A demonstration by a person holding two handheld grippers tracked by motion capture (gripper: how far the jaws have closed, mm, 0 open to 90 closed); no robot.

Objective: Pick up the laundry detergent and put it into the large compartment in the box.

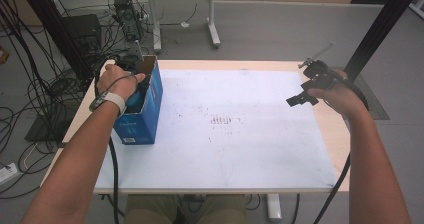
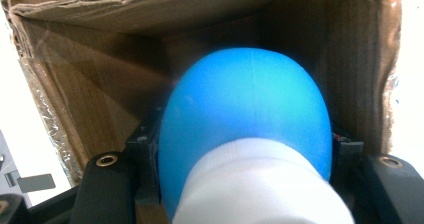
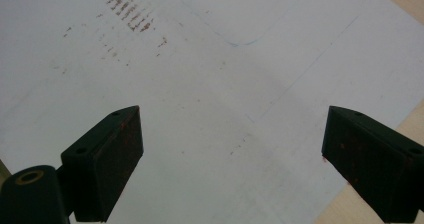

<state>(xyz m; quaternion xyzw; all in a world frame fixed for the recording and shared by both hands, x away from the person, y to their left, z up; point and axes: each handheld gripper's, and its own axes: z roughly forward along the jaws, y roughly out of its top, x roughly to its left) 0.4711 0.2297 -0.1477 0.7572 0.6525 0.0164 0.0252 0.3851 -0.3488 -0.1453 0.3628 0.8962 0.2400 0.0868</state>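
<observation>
A blue cardboard box stands open-topped at the left of the white mat. My left gripper reaches into its top, mostly hidden under the hand. In the left gripper view, the left gripper is shut on a rounded blue object with a white part, inside the box's brown walls. The blue object peeks out below the hand. My right gripper hovers over the mat's right edge. Its jaws stand wide apart with nothing between them, seen over the mat in the right gripper view.
Brown smudges mark the mat's middle. The wooden table edge shows at the right. Cables and gear lie on the floor at the left. Another table's legs stand behind, and a black post rises at the back right.
</observation>
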